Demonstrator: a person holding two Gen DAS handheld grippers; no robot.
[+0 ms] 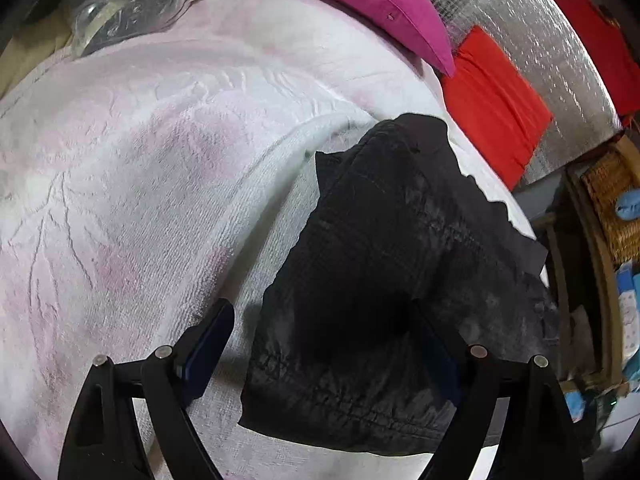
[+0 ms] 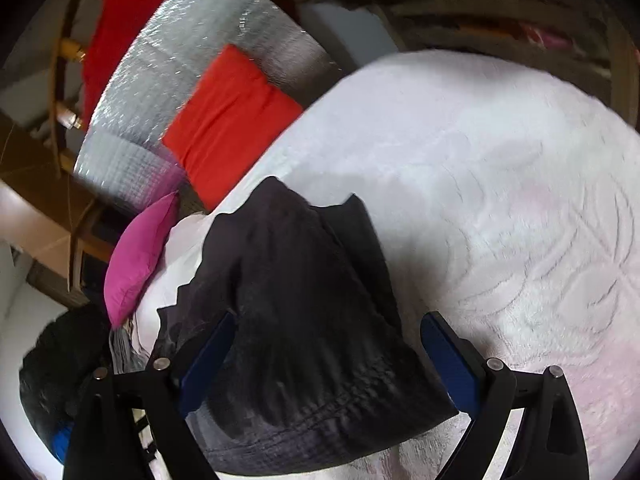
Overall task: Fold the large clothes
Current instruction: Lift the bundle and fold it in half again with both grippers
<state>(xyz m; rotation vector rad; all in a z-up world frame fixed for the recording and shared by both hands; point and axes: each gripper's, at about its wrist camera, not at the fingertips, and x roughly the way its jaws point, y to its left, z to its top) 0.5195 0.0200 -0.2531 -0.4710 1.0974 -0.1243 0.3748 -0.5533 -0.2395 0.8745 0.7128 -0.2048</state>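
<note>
A black garment (image 1: 384, 264) lies crumpled on a white and pale pink textured bedspread (image 1: 140, 184), its hem toward me. My left gripper (image 1: 324, 344) is open wide just above it. Its left finger (image 1: 212, 340) hangs over the bare spread, and its right finger (image 1: 440, 356) is over the dark cloth. In the right wrist view the same garment (image 2: 304, 320) fills the gap of my right gripper (image 2: 328, 356), which is also open wide. A blue-padded finger (image 2: 448, 360) stands at each side of the cloth's hem end. Neither gripper's pads press on the cloth.
A magenta pillow (image 1: 368, 4) and a red cushion (image 1: 496, 104) lean against a silver foil wall (image 1: 552, 40) at the bed's far edge. A clear plastic bag (image 1: 120, 20) lies at the far left corner. A wicker basket (image 1: 612, 200) and wooden furniture stand beside the bed. A dark heap (image 2: 60, 364) lies off the edge.
</note>
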